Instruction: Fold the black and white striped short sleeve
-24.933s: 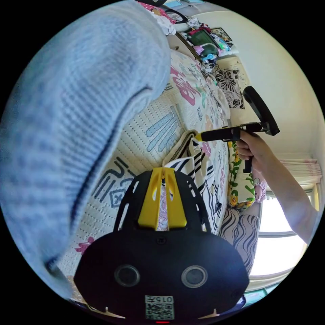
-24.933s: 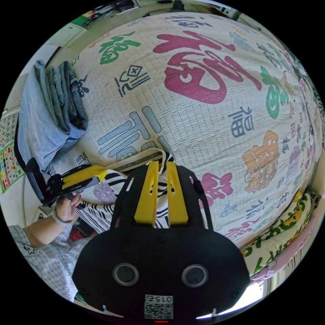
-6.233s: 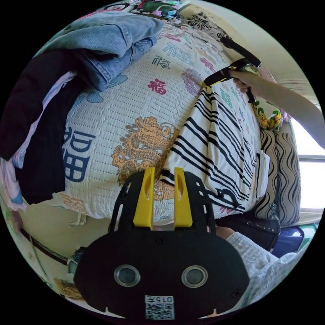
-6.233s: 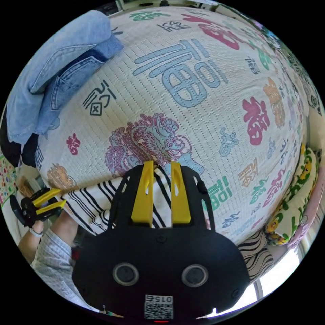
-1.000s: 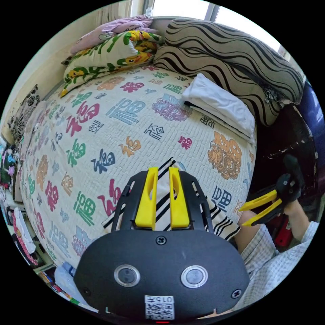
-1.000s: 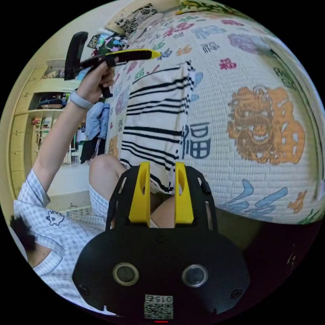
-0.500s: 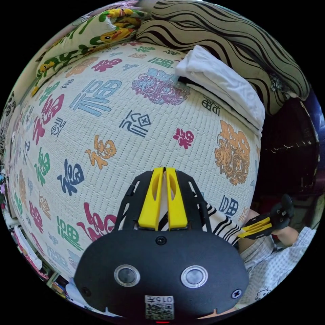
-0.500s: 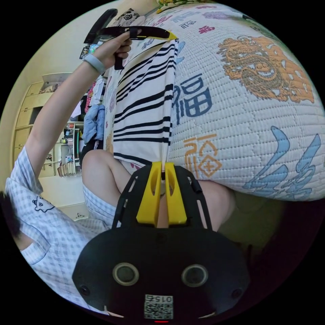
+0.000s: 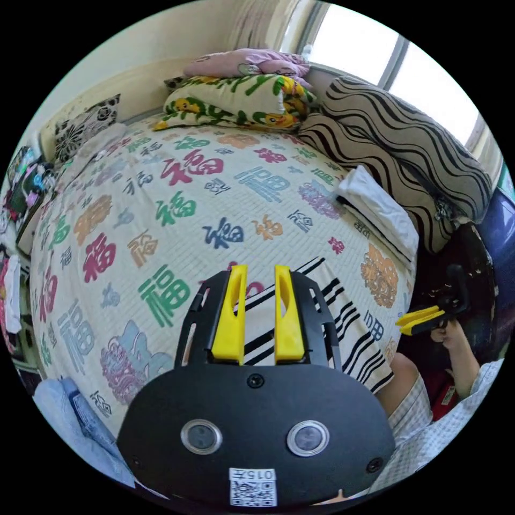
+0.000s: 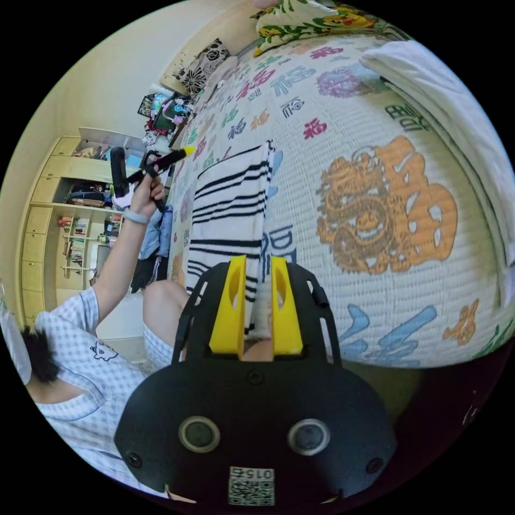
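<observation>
Here the black and white striped short sleeve lies flat on the bed as a narrow folded strip, near the edge where the person sits, one end overhanging by the person's knee. Both tools are off the cloth: the left gripper hovers above the strip's middle with jaws spread and nothing between them, and the right gripper sits just above the near end, jaws likewise parted and empty. Judging by this, the lengthwise fold has been laid down and released, so that the garment can settle before being folded across. The strip's long axis runs from the bed's edge inward toward the patterned middle, stripes crossing it, with the folded white cloth well apart beside the pillows.
</observation>
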### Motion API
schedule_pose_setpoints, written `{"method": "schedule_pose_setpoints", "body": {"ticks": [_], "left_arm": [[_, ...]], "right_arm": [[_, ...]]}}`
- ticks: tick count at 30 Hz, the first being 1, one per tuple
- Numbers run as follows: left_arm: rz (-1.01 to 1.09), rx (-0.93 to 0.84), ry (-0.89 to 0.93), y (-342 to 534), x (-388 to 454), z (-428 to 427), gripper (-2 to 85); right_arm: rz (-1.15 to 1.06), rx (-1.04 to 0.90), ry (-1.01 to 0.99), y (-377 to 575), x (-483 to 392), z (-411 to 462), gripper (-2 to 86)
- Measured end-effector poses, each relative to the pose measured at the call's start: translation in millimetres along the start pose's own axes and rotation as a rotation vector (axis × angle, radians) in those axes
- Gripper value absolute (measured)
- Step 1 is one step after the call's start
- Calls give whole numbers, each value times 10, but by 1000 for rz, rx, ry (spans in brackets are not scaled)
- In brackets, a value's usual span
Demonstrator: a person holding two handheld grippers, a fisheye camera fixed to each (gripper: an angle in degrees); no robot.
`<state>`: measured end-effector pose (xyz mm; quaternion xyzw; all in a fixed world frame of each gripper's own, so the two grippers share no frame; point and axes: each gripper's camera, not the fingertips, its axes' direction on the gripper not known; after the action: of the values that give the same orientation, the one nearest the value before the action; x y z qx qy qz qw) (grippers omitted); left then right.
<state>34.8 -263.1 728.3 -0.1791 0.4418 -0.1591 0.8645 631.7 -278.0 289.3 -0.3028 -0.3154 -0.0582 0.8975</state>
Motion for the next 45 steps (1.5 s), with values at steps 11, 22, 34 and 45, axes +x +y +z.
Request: {"method": "schedule_pose_setpoints", "body": {"ticks": [11, 22, 34, 45], "left_arm": [[-262, -96, 284, 332, -1297, 152, 40], [-276, 24, 384, 405, -2006, -380, 83], [-311, -6, 552, 452, -2219, -444, 90], [-185, 136, 519, 210, -2130, -1098, 12]], "right_arm": [[34, -95, 43, -1523, 128, 743, 46], [42, 26, -29, -1538, 355, 533, 78], [-14, -73, -152, -1829, 424, 853, 55], [-100, 59, -226, -1963, 257, 445, 12]]}}
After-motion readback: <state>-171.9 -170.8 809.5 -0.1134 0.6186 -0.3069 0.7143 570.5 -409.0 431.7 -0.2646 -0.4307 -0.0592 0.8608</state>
